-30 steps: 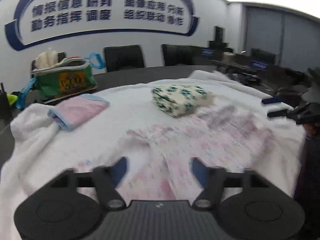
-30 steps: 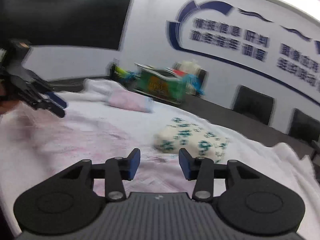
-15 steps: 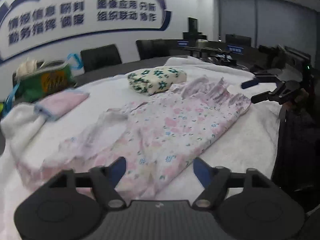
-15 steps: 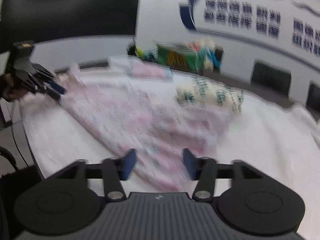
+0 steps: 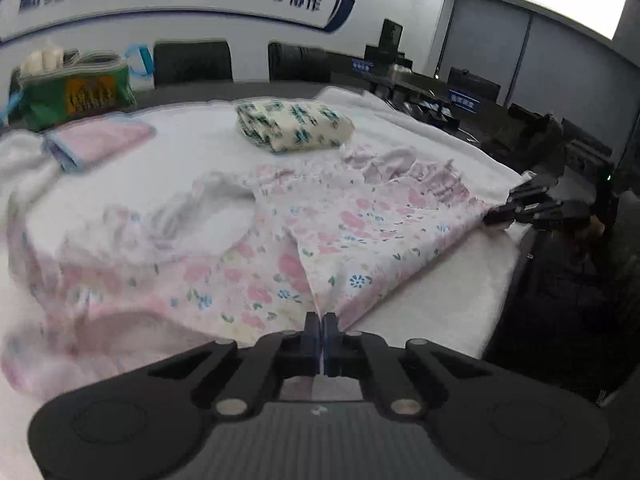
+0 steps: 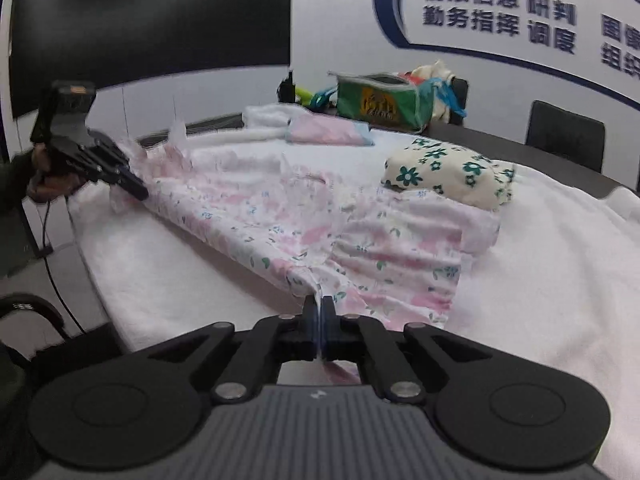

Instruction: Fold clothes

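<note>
A pink floral garment [image 5: 304,240] lies spread on the white-covered table [image 5: 440,304]. My left gripper [image 5: 321,326] is shut on the garment's near edge. My right gripper [image 6: 319,310] is shut on the garment [image 6: 280,224] at its other end. The right gripper also shows in the left wrist view [image 5: 496,216] at the garment's far right corner. The left gripper shows in the right wrist view [image 6: 136,188] at the far left corner. The cloth is stretched between the two grippers.
A folded cream garment with green flowers [image 5: 294,124] and a folded pink cloth [image 5: 96,142] lie further back on the table. A green bag [image 5: 74,92] stands at the back left. Dark chairs [image 5: 192,60] line the far side. The table edge [image 6: 100,272] drops off beside me.
Both grippers were open above the garment; they have come down to its near edge and shut on it, one at each end.
</note>
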`<state>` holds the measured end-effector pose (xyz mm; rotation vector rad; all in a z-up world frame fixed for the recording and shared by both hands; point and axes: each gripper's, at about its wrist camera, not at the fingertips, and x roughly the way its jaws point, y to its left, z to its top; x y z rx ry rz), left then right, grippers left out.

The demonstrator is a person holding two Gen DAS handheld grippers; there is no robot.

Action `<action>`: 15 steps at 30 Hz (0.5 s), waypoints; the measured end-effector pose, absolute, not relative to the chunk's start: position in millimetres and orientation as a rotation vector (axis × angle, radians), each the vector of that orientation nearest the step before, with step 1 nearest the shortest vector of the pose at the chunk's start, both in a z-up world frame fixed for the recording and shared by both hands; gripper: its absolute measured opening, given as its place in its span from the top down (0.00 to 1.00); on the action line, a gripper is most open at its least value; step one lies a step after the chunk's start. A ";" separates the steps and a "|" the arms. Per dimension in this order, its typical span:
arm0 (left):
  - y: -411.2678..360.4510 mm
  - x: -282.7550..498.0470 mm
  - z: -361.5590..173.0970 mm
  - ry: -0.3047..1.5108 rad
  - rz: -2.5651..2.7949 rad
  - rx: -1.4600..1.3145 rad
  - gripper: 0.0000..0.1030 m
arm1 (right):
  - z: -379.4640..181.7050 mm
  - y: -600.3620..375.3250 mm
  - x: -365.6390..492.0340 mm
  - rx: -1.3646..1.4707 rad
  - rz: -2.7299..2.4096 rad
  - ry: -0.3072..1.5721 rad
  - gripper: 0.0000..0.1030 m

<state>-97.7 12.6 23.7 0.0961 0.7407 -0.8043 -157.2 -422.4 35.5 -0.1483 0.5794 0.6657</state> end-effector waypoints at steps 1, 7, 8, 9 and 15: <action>10.5 -100.8 22.8 0.752 -0.817 0.097 0.95 | 31.3 -421.3 -161.8 -0.162 0.654 0.607 0.98; -3.5 -52.7 70.4 0.623 -0.786 0.096 0.44 | 63.6 -435.3 -166.3 -0.115 0.738 0.423 0.77; -14.2 -35.8 77.8 0.602 -0.767 0.132 0.28 | 73.4 -436.1 -151.1 -0.115 0.733 0.386 0.66; -25.0 -18.9 85.2 0.581 -0.747 0.169 0.22 | 82.9 -436.3 -134.2 -0.118 0.723 0.353 0.45; -73.5 112.9 43.2 0.747 -0.700 0.204 0.42 | 76.4 -412.6 20.1 -0.162 0.738 0.593 0.39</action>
